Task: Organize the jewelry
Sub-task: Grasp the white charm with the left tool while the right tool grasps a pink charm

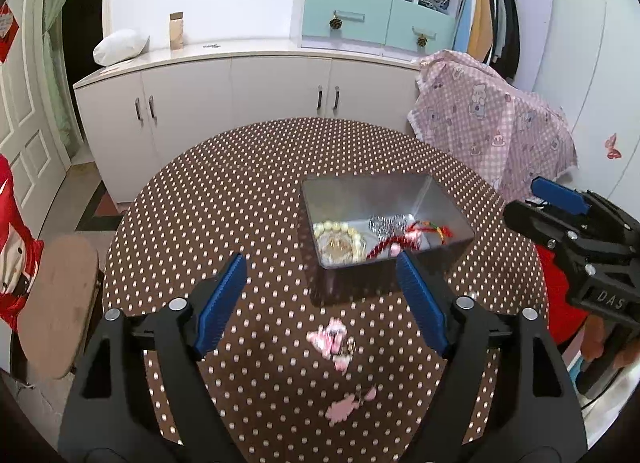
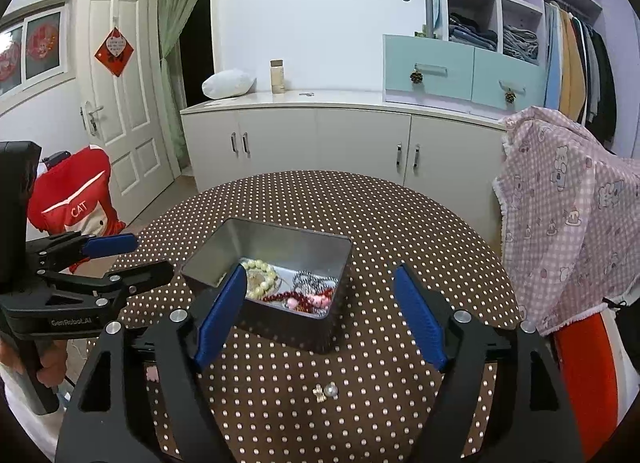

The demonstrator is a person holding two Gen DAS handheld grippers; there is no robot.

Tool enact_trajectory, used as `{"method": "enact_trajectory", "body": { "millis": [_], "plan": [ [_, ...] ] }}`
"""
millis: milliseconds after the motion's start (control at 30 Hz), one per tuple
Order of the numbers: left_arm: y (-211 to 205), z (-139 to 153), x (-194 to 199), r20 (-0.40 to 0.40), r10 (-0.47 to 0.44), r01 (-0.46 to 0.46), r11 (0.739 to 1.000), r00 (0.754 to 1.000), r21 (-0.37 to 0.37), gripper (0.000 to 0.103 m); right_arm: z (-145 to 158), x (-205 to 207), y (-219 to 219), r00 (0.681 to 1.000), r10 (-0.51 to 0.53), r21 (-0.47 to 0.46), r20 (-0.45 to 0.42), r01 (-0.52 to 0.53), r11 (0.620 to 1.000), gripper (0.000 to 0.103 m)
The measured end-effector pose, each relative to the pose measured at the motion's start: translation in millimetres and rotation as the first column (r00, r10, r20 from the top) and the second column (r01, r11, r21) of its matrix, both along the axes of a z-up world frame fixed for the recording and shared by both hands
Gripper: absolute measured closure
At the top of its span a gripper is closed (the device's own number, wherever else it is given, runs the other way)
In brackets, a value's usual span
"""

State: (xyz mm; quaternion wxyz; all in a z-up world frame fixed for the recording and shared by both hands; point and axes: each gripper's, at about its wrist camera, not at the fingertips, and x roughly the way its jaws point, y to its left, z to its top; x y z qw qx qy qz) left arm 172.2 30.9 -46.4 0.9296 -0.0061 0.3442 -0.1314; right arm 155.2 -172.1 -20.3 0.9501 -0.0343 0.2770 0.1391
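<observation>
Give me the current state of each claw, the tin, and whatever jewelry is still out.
left claw: open, empty
right claw: open, empty
metal tin: lidless, holding bracelets
pink hair clips: loose on the tablecloth
pearl earring: loose on the tablecloth
cabinet doors: closed

Shiny smooth metal tin (image 2: 224, 247) on matt dotted tablecloth (image 2: 400, 223), ribbed tool pads (image 1: 224, 295).

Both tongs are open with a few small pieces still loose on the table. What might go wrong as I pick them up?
1. The pink hair clips lie flat and small under the open left tongs; wide pads may slide over them or snag the polka-dot tablecloth.
2. The pearl earring below the right tongs looks round and might roll off.
3. The metal tin sits close ahead; either reach could nudge it.
</observation>
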Motion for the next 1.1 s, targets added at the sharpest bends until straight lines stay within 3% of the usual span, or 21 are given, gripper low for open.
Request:
{"method": "enact_trajectory", "body": {
  "millis": [333, 700, 833, 967, 1100],
  "plan": [
    [0, -22, -37, -0.014, -0.059, 0.059, 0.998, 0.998, 0.002, 0.015, -19, -21, -5, 0.999, -0.02, 0.025, -0.044, 0.021, 0.999, 0.026],
    [-2, -56, -56, -0.069, -0.112, 0.112, 0.994, 0.991, 0.0, 0.015, -44, -35, -1, 0.994, -0.023, 0.024, -0.103, 0.025, 0.999, 0.026],
    [-4, -65, -62, -0.051, -0.104, 0.106, 0.994, 0.993, 0.041, 0.016, -54, -39, 5, 0.992, -0.013, 0.019, -0.125, 0.015, 1.0, 0.026],
    [-7, -74, -61, -0.08, -0.088, 0.094, 0.992, 0.993, 0.079, 0.062, -62, -39, 8, 0.989, -0.006, 0.019, -0.149, 0.009, 1.0, 0.026],
    [-7, -74, -63, -0.052, -0.089, 0.094, 0.99, 0.995, 0.102, 0.07, -66, -39, 12, 0.987, 0.0, 0.015, -0.164, 0.003, 1.0, 0.026]
  ]
}}
